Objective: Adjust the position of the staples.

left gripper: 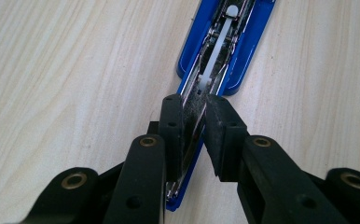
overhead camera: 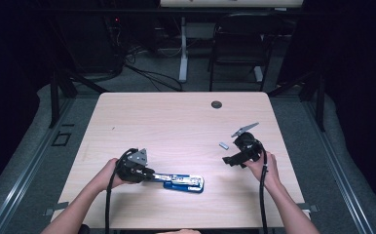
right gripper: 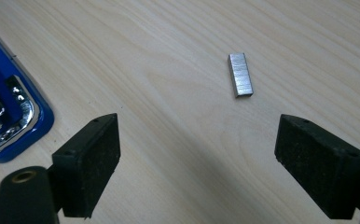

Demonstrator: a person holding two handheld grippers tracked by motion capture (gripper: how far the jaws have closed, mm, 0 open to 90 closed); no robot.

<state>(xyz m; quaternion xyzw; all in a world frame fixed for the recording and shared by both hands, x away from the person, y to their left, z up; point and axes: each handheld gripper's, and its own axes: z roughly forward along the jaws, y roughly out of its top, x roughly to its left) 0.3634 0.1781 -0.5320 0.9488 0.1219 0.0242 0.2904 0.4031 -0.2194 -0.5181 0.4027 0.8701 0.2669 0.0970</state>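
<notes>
One open blue stapler (left gripper: 225,46), white pusher (left gripper: 215,56) inside

Opened stapler (overhead camera: 183,182) flat on the worktop (overhead camera: 176,126), lower centre of the high view. Strip of staples (overhead camera: 223,145) up and right of it, well apart. Grommet (overhead camera: 216,104) near the far edge, above both. Chair (overhead camera: 239,44) beyond the worktop.
</notes>
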